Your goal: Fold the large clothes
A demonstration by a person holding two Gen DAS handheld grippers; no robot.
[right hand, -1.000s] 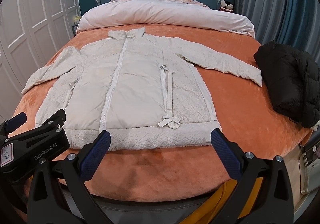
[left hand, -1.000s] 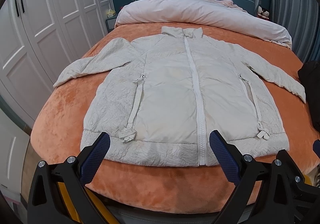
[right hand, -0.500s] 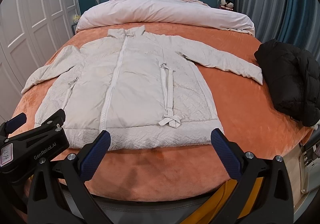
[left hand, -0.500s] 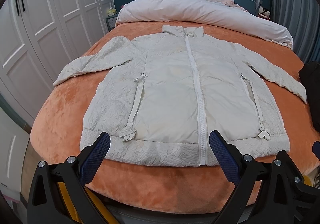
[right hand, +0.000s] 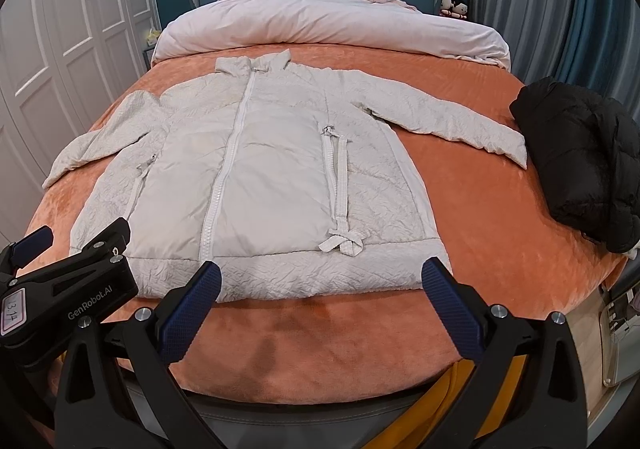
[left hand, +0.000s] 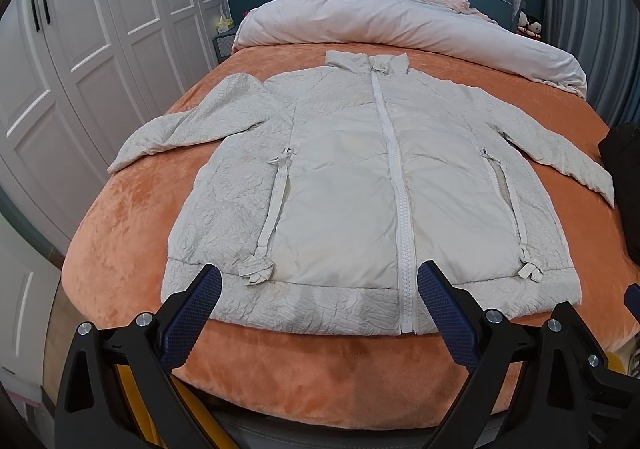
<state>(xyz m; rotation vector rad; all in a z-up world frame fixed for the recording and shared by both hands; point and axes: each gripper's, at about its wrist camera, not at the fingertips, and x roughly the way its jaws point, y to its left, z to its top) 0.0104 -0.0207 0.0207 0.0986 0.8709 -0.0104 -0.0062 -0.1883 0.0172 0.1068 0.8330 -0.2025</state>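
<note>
Claws (left hand: 318, 281) spread above orange bed (left hand: 120, 249), white wardrobes (left hand: 100, 29) beside.

One pale jacket (left hand: 352, 185) lies on the bed (left hand: 132, 233), and one black jacket (right hand: 580, 161) sits at its right edge. One white duvet (right hand: 328, 25) lies at the head. Two hand-held grippers show.

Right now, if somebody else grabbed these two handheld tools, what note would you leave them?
Left tool: open, holding nothing, hovering at the hem of the cream quilted zip-up jacket.
Right tool: open, empty, also at the hem.
The jacket lies flat, front up and zipped, sleeves spread out on the orange plush bedspread. A black puffer jacket sits bunched at the bed's right edge.
Done: the jacket is laid out; no fold is visible.
Left: probably sleeves in, then fold the body.
</note>
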